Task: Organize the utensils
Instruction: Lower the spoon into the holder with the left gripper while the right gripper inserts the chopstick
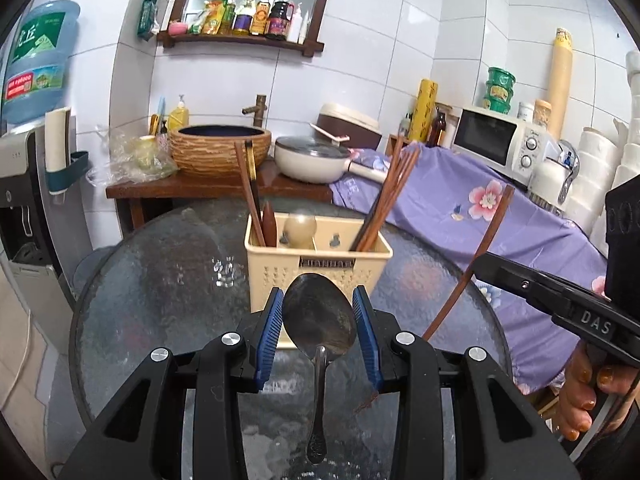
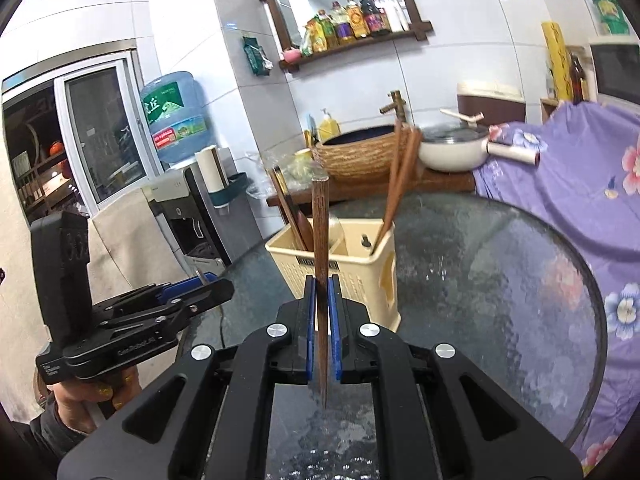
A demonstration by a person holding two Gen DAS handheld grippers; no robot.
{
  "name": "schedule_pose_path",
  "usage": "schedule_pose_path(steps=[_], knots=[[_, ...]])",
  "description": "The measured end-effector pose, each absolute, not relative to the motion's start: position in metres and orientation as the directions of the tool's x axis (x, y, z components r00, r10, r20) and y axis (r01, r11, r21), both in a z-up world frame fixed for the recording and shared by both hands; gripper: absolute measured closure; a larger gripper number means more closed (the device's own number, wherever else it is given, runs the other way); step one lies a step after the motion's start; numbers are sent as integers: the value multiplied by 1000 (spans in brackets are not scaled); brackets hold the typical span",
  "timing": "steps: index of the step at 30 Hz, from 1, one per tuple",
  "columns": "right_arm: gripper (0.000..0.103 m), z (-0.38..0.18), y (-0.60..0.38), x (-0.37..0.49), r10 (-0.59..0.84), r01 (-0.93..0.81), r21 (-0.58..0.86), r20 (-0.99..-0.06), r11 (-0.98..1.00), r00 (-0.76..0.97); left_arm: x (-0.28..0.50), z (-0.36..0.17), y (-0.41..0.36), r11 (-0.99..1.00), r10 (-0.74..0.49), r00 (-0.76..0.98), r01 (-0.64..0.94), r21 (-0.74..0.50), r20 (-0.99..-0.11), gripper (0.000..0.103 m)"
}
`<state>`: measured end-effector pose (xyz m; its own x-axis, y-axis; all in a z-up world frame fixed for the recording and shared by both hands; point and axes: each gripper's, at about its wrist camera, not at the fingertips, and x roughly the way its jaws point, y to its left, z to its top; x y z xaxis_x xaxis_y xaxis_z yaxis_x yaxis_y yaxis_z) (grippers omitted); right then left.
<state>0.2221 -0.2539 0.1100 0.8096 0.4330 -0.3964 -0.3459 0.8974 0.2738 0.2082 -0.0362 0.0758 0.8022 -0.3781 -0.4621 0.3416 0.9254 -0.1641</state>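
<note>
My left gripper [image 1: 318, 292] is shut on the bowl of a metal spoon [image 1: 320, 320], whose handle hangs down toward the camera. Just beyond it stands a cream utensil caddy [image 1: 276, 276]. Wooden chopsticks [image 1: 390, 196] lean in its right compartment and dark sticks [image 1: 250, 188] stand in its left one. My right gripper [image 2: 322, 280] is shut on a single wooden chopstick [image 2: 320, 232], held nearly upright in front of the caddy [image 2: 360, 280]. In the left wrist view the right gripper [image 1: 486, 264] comes in from the right with its chopstick [image 1: 488, 236]. The left gripper [image 2: 208, 280] shows at the left of the right wrist view.
The caddy stands on a round glass table [image 2: 500, 280]. Behind it is a wooden stand with a woven basin [image 1: 220, 150] and a cream pan [image 1: 312, 158]. A purple floral cloth [image 1: 460, 208] and a microwave [image 1: 500, 144] are on the right, a water dispenser [image 1: 20, 184] on the left.
</note>
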Motion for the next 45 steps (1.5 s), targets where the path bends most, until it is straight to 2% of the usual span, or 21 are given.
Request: schedule_pose_path(steps=[10, 18, 25, 28, 35, 45], knots=[[96, 160, -242, 244, 431, -370, 229, -352, 900, 831, 232, 122, -30, 922, -384, 837, 329, -203, -390, 68], [96, 211, -236, 261, 408, -365, 202, -249, 909, 878, 261, 166, -27, 918, -365, 890, 296, -264, -274, 68], [96, 227, -236, 282, 343, -309, 186, -193, 933, 919, 290, 180, -31, 915, -336, 928, 280, -289, -163, 68], [96, 222, -236, 291, 304, -276, 162, -191, 948, 933, 303, 171, -36, 919, -331, 929, 277, -281, -167, 68], [96, 182, -236, 312, 286, -250, 166, -253, 954, 924, 328, 129, -40, 930, -306, 925, 241, -276, -226, 68], [96, 128, -231, 320, 276, -236, 157, -317, 959, 907, 324, 90, -43, 952, -283, 916, 232, -200, -284, 68]])
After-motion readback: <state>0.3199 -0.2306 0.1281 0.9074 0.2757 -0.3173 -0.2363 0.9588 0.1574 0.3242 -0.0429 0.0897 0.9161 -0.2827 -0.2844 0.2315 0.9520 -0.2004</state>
